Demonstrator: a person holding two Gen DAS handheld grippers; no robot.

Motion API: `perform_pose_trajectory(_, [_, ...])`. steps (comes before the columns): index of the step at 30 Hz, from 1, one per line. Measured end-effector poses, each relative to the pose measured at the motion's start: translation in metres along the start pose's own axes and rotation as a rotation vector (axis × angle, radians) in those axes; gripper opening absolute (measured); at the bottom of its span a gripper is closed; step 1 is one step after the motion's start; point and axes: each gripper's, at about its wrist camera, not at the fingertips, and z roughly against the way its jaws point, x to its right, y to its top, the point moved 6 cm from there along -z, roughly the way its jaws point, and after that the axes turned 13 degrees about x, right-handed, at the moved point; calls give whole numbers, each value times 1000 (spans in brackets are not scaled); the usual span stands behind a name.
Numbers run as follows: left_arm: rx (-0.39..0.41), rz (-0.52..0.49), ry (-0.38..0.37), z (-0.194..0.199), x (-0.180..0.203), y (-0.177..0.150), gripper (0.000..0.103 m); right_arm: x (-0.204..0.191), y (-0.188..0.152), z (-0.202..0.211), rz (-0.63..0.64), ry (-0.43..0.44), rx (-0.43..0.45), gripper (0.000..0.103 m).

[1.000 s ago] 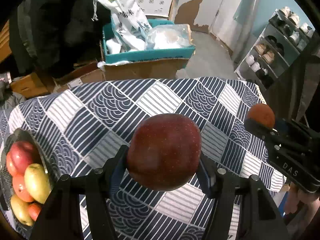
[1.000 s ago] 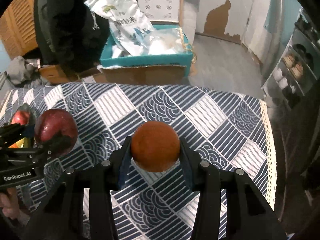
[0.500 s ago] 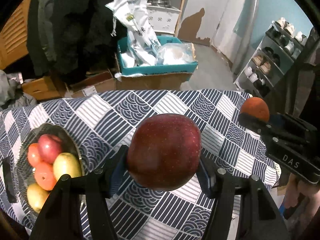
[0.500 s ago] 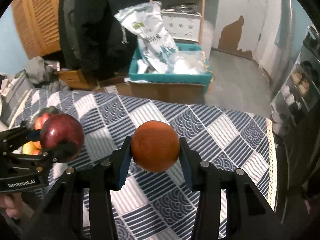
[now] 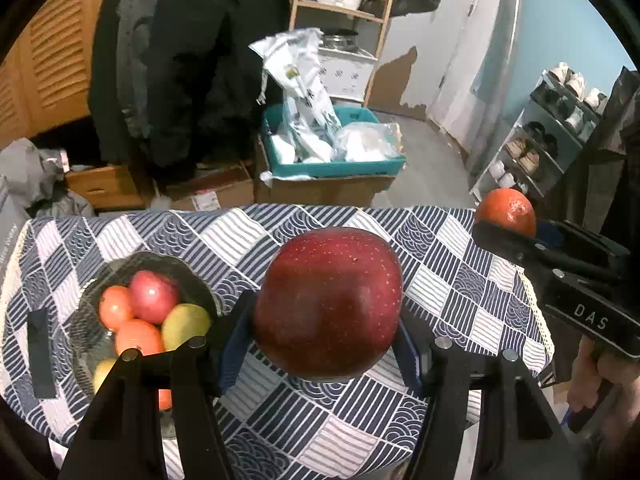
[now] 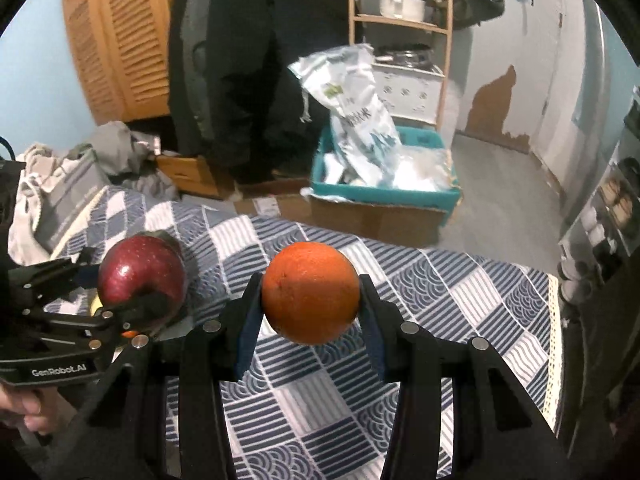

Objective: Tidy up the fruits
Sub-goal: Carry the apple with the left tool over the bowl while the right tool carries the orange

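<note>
left hand-held gripper (image 5: 328, 312) clamps apple (image 5: 328, 304); right (image 6: 310, 300) clamps orange (image 6: 311, 298).

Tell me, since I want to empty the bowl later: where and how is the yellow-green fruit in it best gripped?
Take the yellow-green fruit across its narrow middle, coming from above. It lies at the bowl's right side, its top bare, with orange fruit pressed against its left, so a sideways approach looks blocked. Both claws are full now.
</note>
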Motion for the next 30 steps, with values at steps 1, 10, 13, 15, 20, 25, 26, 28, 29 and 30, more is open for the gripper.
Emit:
perform_pose_trajectory(1, [5,3,2,3,-3,1,65,-4,2,1,5,5,5,45])
perform_pose_trajectory(10, [46,26,24,31,-28,9,65,-38,19,13,36,52,45,45])
perform_pose_trajectory(13, [57,35,29,39,-36,11,65,-49,23,14,42,73,50,45])
perform_pose_trajectory(15, [63,40,38,42,-43,12,65,-59,26,13,44,90,52,45])
perform_pose_trajectory(20, [65,64,63,47,-63,10,65,-78,31,8,51,121,47,45])
perform_pose_trajectory(25, [52,95,92,46,-86,4,65,-95,29,-1,45,149,29,45])
perform_pose_trajectory(26, [51,99,102,46,-92,3,65,-98,29,-4,42,155,25,45])
perform_pose_trajectory(28, [48,110,118,45,-101,0,65,-104,28,-8,39,163,17,45])
perform_pose_trajectory(29, [46,114,123,45,-105,-1,65,-107,28,-11,37,166,13,45])
perform_pose_trajectory(30, [44,118,131,45,-109,-3,65,-111,28,-15,35,171,8,45])
